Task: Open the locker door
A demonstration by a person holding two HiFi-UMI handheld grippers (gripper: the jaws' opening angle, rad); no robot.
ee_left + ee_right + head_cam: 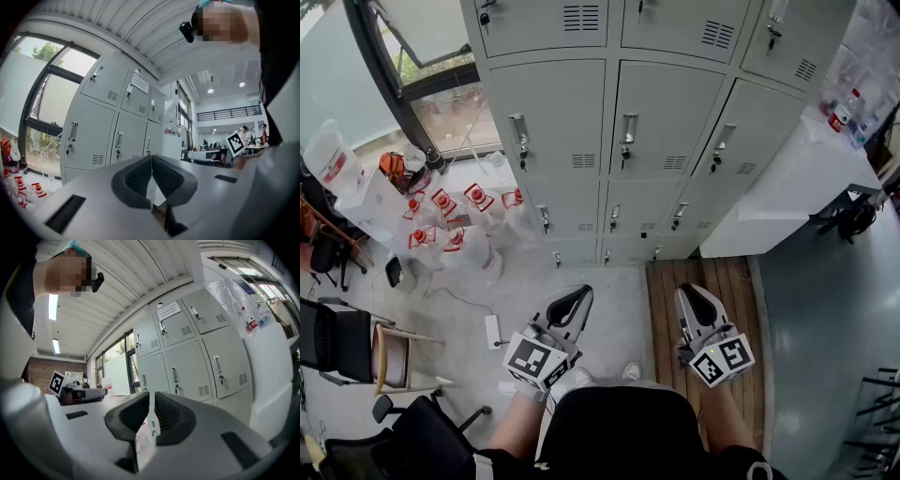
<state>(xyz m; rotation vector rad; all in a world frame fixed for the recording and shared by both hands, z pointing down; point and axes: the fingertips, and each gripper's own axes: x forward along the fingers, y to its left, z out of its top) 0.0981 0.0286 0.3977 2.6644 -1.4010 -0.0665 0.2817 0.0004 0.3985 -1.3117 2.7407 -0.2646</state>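
Observation:
A bank of grey lockers [666, 112] stands ahead, every door closed, each with a vertical handle [628, 128] and a key lock beneath it. Both grippers are held low in front of the person, well short of the lockers and touching nothing. My left gripper [577, 302] is shut and empty, its dark pads meeting at the tips [151, 160]; the lockers [93, 126] lie to its left in the left gripper view. My right gripper [692, 298] is shut too, with nothing between its pads [152, 399]. The lockers [187, 362] stand ahead and to its right in the right gripper view.
Several large water bottles with red labels [450, 220] crowd the floor left of the lockers, under a window [441, 103]. Chairs [342, 342] stand at the left. A white cabinet [806, 178] adjoins the lockers on the right. A power strip [493, 330] lies on the floor beside a wooden platform [703, 281].

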